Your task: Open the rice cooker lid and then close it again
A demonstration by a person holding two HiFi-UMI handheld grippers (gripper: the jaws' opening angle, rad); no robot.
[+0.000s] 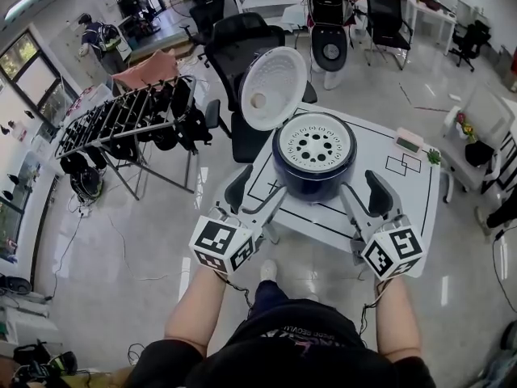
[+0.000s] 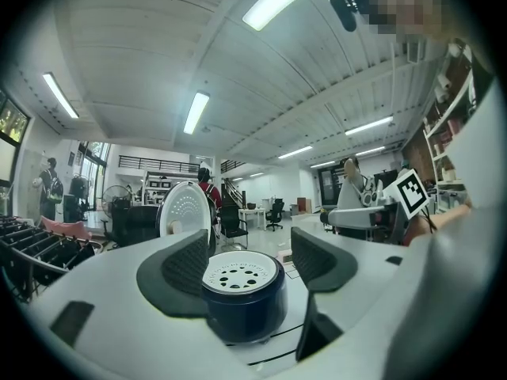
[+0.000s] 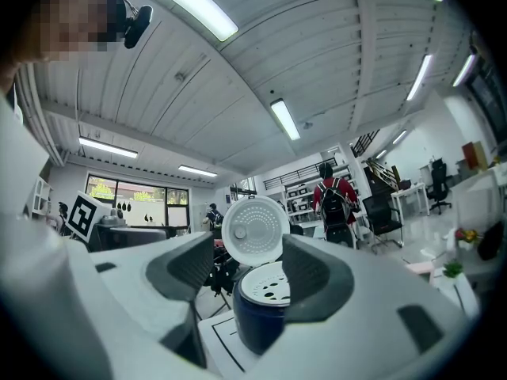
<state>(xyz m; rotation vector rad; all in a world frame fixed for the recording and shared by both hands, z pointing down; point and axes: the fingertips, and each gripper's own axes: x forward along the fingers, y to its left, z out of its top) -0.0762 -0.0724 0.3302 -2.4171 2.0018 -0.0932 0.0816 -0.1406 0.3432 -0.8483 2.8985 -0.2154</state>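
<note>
A dark blue rice cooker (image 1: 313, 166) stands on the white table (image 1: 388, 196) with its round white lid (image 1: 272, 78) swung up and back, showing a perforated white inner plate. My left gripper (image 1: 251, 196) hangs open near the table's front edge, left of the cooker. My right gripper (image 1: 363, 196) is open too, at the cooker's front right. Neither touches the cooker. The left gripper view frames the cooker (image 2: 242, 294) between the open jaws, lid (image 2: 185, 216) upright behind. The right gripper view shows the cooker (image 3: 261, 311) and raised lid (image 3: 254, 229) the same way.
A small white device (image 1: 408, 141) and a green item (image 1: 434, 157) lie at the table's far right. A black office chair (image 1: 242, 43) stands behind the table, a drying rack (image 1: 121, 120) to the left. People stand far off.
</note>
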